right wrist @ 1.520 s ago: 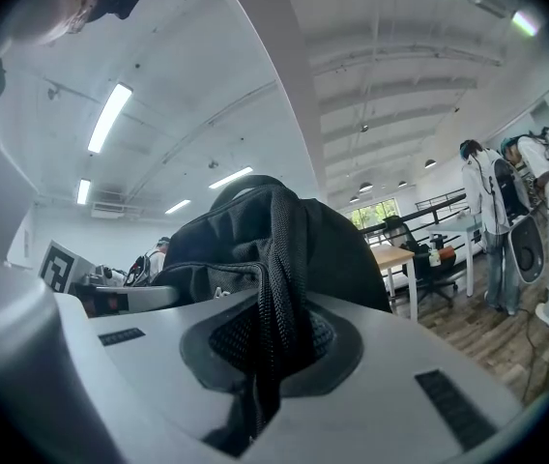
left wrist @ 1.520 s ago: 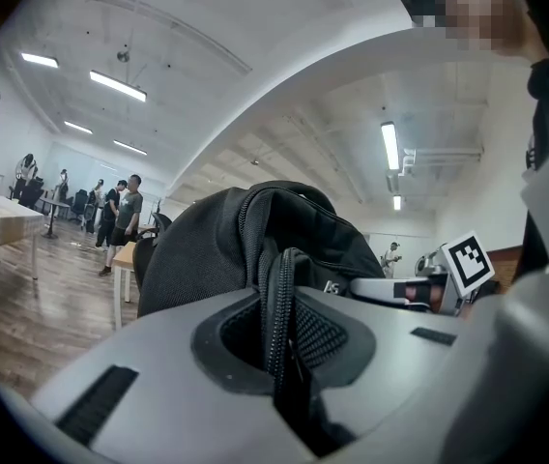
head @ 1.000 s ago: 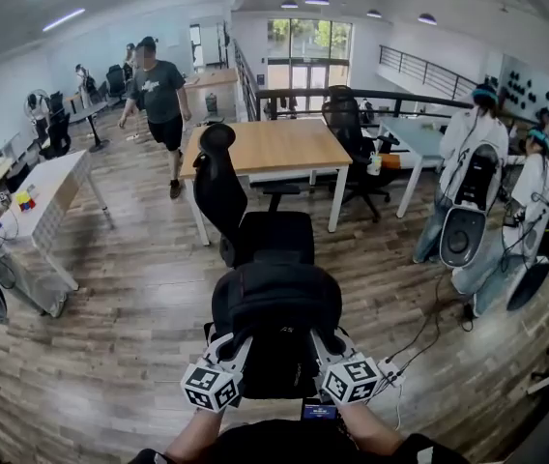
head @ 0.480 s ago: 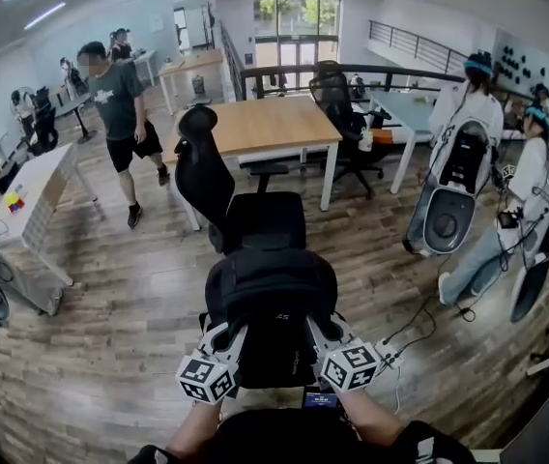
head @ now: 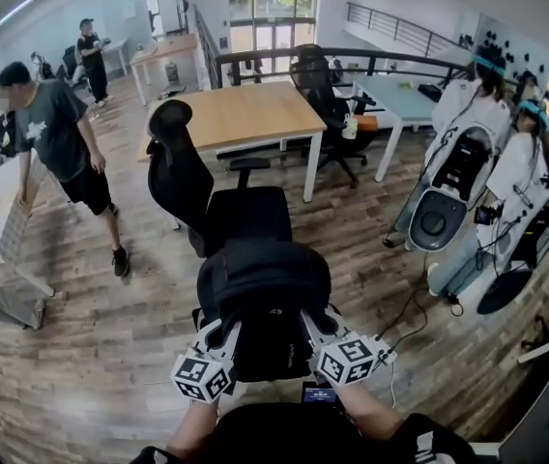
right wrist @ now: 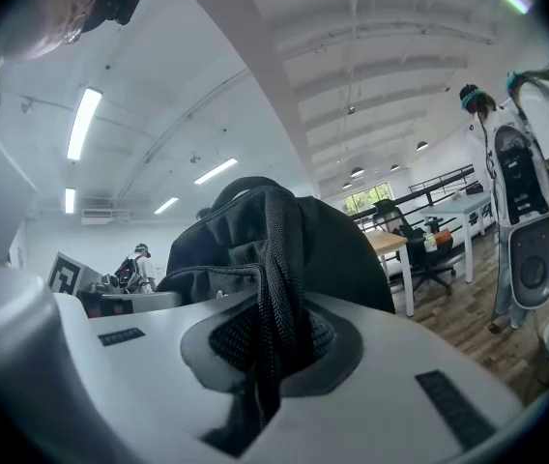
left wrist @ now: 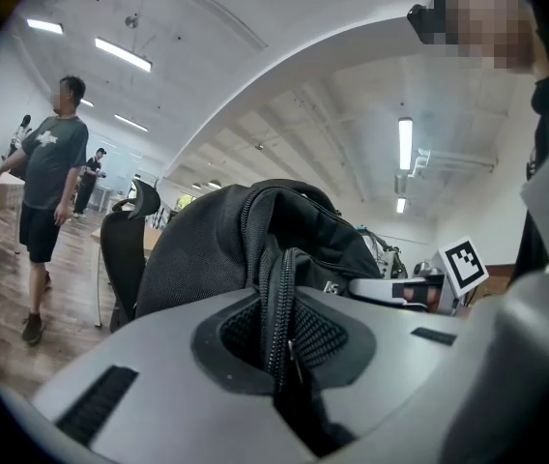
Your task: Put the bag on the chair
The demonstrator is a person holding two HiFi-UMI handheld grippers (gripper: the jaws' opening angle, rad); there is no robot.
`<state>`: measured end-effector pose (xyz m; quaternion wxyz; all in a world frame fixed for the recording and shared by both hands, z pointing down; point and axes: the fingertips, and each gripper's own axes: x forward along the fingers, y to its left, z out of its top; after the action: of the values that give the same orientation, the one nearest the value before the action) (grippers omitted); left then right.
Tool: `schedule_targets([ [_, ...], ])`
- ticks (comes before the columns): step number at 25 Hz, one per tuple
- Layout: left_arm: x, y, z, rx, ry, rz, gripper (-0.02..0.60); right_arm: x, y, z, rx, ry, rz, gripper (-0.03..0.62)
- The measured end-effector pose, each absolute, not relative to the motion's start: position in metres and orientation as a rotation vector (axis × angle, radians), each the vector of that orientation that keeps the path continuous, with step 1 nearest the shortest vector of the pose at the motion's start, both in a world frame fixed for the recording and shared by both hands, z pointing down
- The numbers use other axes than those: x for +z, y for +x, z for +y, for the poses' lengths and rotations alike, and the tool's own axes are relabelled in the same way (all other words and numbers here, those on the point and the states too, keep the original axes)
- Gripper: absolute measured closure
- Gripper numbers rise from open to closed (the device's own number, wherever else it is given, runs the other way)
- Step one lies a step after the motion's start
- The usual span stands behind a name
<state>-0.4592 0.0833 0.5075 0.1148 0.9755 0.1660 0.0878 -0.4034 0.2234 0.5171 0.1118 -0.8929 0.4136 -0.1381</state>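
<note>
The left gripper (left wrist: 279,341) is clamped on a zippered seam of the black backpack (head: 265,293), the zip teeth running up out of the notch between its jaws. The right gripper (right wrist: 267,351) is pinched on a black woven strap of the same backpack, and the strap fills its notch. In the head view the two grippers flank the lower sides of the backpack and hold it up off the wooden floor (head: 101,346), right in front of the person's body.

Just beyond it stands a black office chair (head: 247,216), with its seat facing the person and its high backrest and headrest turned to the left. The top of the backpack overlaps the near edge of the seat. Whether they touch cannot be told.

Behind the chair is a wooden table (head: 236,114). Left of it, a person in a dark T-shirt and shorts (head: 57,148) is mid-stride. At the right, two people in white (head: 506,162) stand near a white desk (head: 400,95) and a second office chair (head: 315,80).
</note>
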Motion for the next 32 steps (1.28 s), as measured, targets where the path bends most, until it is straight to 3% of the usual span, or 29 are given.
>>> schedule_targets([
  [32,0.481,-0.139,0.004,0.235,2.856,0.683,0.549,0.497,-0.099,0.150,-0.326,-2.651,1.069,0.562],
])
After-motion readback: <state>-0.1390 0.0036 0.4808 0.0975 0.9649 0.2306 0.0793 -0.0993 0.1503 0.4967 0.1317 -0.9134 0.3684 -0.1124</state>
